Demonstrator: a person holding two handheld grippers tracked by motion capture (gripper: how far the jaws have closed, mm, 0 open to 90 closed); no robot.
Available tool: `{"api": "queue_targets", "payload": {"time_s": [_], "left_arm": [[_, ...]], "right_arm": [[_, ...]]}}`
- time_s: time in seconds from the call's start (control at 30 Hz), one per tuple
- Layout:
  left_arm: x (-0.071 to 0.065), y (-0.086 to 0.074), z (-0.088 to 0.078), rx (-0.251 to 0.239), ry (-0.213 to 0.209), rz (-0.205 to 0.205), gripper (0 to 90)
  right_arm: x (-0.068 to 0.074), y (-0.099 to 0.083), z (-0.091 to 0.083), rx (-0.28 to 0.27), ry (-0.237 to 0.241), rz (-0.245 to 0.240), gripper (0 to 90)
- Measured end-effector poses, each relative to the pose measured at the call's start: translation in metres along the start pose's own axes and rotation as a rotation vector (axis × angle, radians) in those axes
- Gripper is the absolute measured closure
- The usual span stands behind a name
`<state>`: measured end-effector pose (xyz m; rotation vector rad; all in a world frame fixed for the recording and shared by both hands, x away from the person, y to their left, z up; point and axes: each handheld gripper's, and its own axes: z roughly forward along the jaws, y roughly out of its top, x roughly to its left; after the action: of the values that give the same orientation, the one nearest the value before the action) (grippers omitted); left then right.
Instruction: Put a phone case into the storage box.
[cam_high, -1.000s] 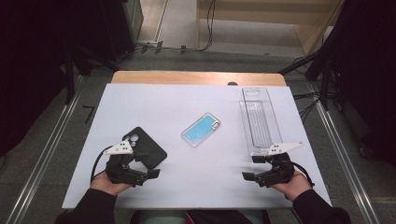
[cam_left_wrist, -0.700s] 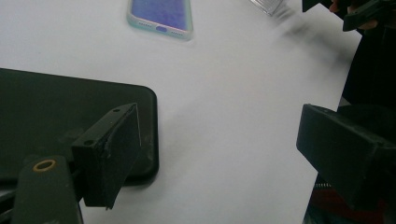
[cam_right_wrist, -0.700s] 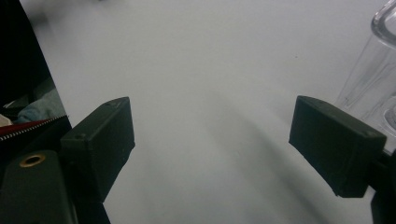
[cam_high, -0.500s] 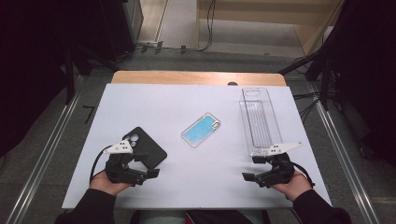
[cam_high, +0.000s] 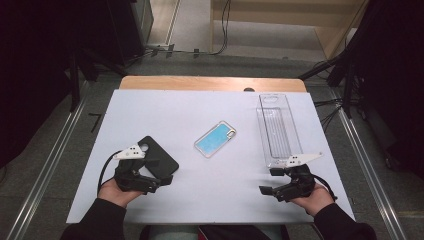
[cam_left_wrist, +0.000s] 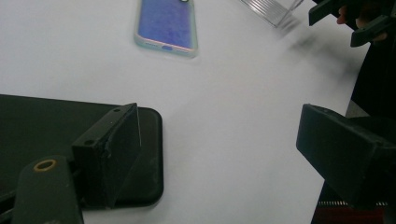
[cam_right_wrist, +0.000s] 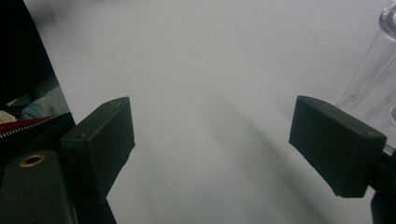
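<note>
A black phone case (cam_high: 156, 159) lies flat at the front left of the white table top (cam_high: 180, 110). My left gripper (cam_high: 159, 181) rests at the case's near corner, open, with nothing between the jaws. In the left gripper view the left gripper (cam_left_wrist: 224, 154) has one jaw over the black case (cam_left_wrist: 46, 126) and the other over bare table. A blue phone (cam_high: 215, 139) lies face up in the middle, also seen as the blue phone (cam_left_wrist: 166, 23). My right gripper (cam_high: 267, 181) stands open at the front right, just in front of a clear plastic tray (cam_high: 279, 130). The right gripper (cam_right_wrist: 217, 140) holds nothing.
The clear tray (cam_right_wrist: 373, 88) runs lengthwise along the right side of the table. A wooden strip (cam_high: 210, 83) borders the far edge. Cables and dark equipment stand on the floor beyond. The other hand's gripper (cam_left_wrist: 359, 18) appears far off in the left gripper view.
</note>
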<state>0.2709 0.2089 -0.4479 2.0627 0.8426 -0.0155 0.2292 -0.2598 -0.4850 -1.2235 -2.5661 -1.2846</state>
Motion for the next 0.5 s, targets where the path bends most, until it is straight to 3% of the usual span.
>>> {"api": "queue_targets", "payload": {"time_s": [0.33, 0.5], "left_arm": [[-0.002, 0.022, 0.013, 0.027, -0.011, 0.046, 14.1], [-0.005, 0.032, 0.022, 0.037, -0.036, 0.064, 14.0]], "right_arm": [[0.001, 0.000, 0.000, 0.004, 0.006, -0.003, 12.3], [0.001, 0.000, 0.000, 0.004, 0.011, -0.004, 12.3]]}}
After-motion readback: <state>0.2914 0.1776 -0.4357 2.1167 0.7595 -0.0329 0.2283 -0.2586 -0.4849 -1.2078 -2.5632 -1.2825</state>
